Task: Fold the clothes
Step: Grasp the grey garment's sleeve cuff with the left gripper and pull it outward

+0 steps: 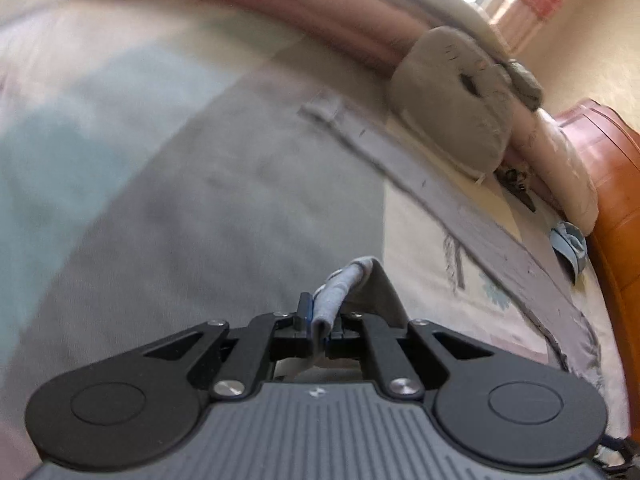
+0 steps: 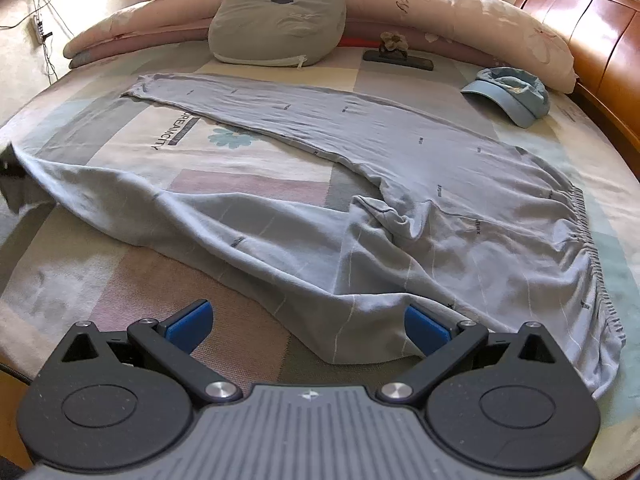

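Light blue-grey trousers (image 2: 440, 168) lie spread on the bed, with the elastic waistband (image 2: 588, 236) at the right and both legs running left. The far leg (image 2: 248, 104) lies flat. The near leg (image 2: 132, 196) rises at its hem by the left edge of the right wrist view. My left gripper (image 1: 322, 320) is shut on that hem (image 1: 332, 300), and a fold of cloth stands up between its pads while the rest hangs to the right. My right gripper (image 2: 308, 322) is open above the near edge of the near leg, and its blue pads (image 2: 192, 320) touch no cloth.
A patchwork bed cover (image 2: 224, 184) lies under the trousers. A grey cushion (image 2: 280, 12), a blue cap (image 2: 508, 92) and a dark flat object (image 2: 396, 60) sit near the pink pillows (image 2: 480, 16). A wooden headboard (image 2: 592, 28) rises at the right.
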`<state>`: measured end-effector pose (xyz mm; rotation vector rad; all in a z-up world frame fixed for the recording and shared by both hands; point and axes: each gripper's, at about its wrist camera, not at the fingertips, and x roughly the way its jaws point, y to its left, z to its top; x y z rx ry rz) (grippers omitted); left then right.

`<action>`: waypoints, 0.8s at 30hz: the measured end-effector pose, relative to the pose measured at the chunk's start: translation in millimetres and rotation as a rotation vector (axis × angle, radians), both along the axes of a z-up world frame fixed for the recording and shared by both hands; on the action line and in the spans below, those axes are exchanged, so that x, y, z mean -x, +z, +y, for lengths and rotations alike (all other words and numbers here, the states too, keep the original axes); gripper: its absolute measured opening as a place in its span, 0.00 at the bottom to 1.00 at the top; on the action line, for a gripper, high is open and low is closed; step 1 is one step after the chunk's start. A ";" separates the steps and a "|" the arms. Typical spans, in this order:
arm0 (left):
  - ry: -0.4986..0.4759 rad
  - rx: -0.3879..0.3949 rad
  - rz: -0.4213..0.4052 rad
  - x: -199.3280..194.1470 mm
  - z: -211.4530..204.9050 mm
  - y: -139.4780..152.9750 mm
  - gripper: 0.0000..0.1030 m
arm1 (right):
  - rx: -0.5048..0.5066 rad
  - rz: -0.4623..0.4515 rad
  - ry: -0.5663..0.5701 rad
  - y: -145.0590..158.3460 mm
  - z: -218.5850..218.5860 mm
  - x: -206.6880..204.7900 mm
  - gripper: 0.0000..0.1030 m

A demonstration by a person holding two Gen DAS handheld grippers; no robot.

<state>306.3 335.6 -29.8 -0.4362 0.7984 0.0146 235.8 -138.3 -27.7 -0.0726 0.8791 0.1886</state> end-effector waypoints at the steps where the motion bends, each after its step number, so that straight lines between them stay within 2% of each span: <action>1: -0.017 -0.032 -0.028 -4.6 -2.5 6.8 0.05 | 0.001 0.000 -0.003 0.1 -0.2 0.3 1.00; 6: -0.116 -0.217 -0.161 -17.9 -19.4 35.2 0.07 | 0.000 -0.001 -0.007 -0.2 1.8 0.8 1.00; 9: -0.133 -0.284 -0.180 -22.3 -20.3 38.1 0.07 | 0.005 0.001 0.001 -0.9 5.4 0.7 1.00; 14: -0.117 -0.324 -0.193 -20.2 -2.1 25.8 0.07 | 0.015 0.004 0.003 -1.6 5.3 3.1 1.00; 19: -0.129 -0.336 -0.174 -4.9 9.4 3.2 0.12 | 0.012 0.011 -0.019 -2.5 1.2 3.5 1.00; 20: -0.131 -0.339 -0.166 -2.1 11.5 -0.2 0.15 | 0.010 0.012 -0.019 -2.3 1.2 2.8 1.00; 24: -0.104 -0.346 -0.133 11.1 23.9 -8.9 0.44 | 0.009 0.011 -0.012 -1.2 2.6 0.1 1.00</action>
